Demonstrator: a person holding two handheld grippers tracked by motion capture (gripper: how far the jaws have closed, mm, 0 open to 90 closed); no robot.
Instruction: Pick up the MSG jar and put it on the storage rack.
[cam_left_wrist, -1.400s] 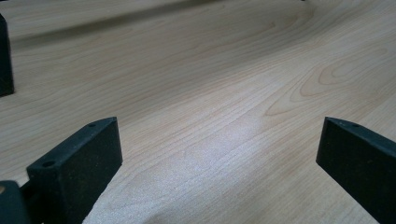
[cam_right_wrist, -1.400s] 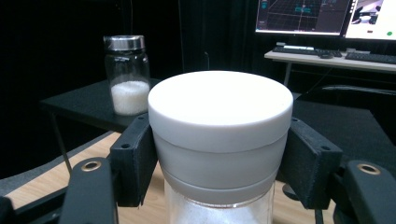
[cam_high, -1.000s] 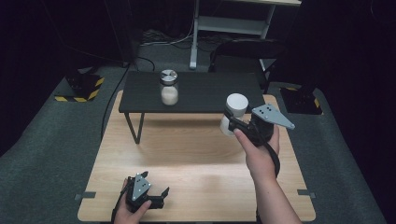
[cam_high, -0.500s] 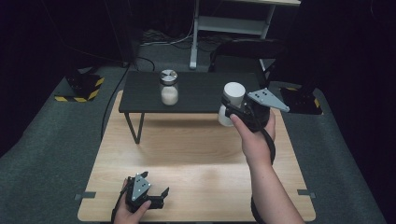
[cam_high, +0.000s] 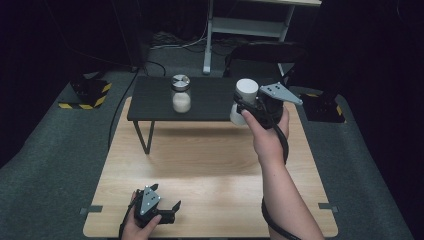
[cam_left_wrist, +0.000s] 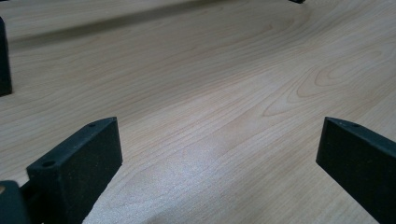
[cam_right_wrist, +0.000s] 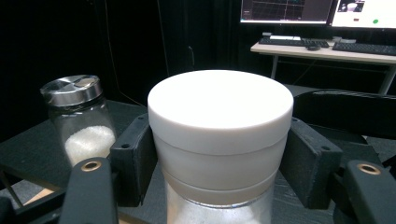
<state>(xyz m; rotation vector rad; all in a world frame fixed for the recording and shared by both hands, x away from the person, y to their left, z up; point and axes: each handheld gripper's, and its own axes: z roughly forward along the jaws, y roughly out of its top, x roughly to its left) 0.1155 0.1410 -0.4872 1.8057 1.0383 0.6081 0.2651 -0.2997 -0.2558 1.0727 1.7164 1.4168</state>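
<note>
White-capped jar (cam_right_wrist: 219, 140) stands upright, clamped in my right gripper (cam_high: 246, 106), just above the black shelf's (cam_high: 150, 107) near right edge. A steel-lidded jar (cam_high: 181, 93), part full of white grains, waits at nine o'clock. My left gripper (cam_high: 167, 214) rests open on the wooden table (cam_left_wrist: 224, 93), empty.

The table (cam_high: 210, 170) is showing pale wood grain with a smooth, faintly glossy finish. The white-capped jar (cam_right_wrist: 219, 140) is wearing a matt, smooth plastic-looking lid over clear glass. The metal-lidded jar (cam_right_wrist: 81, 116) is carrying a shiny metal cap on clear glass, with white grains showing inside. The small black bench (cam_high: 160, 102) is looking matt and dark. The right hand-held gripper (cam_right_wrist: 219, 161) is pressing matt black, finely textured pads against the white lid.
</note>
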